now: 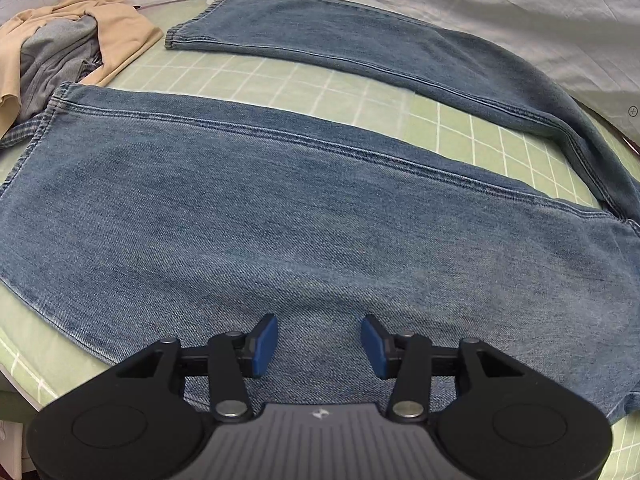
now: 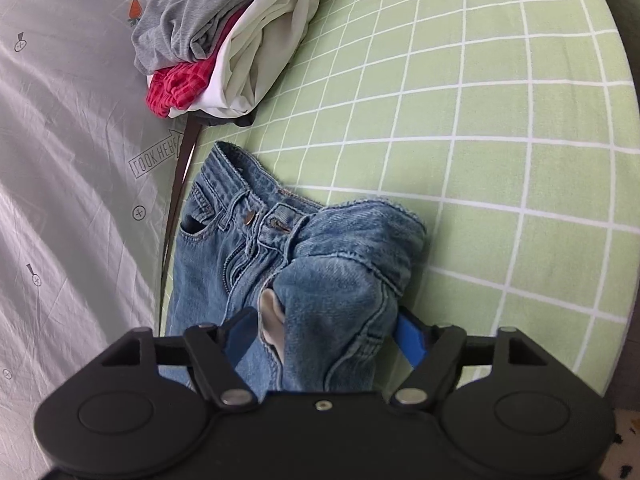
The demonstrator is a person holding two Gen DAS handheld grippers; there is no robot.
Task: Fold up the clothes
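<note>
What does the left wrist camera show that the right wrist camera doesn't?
Only the left wrist view shows both jeans legs spread flat, a beige and grey clothes heap, and the open left gripper. Only the right wrist view shows the bunched waistband, a grey, red and white pile, and the right gripper. Both show the green checked sheet.

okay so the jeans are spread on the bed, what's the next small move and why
Probably lower the left gripper and close it on the near leg of the jeans. Its jaws are open and empty above the denim, while the right gripper already has bunched denim between its jaws near the waistband.
</note>
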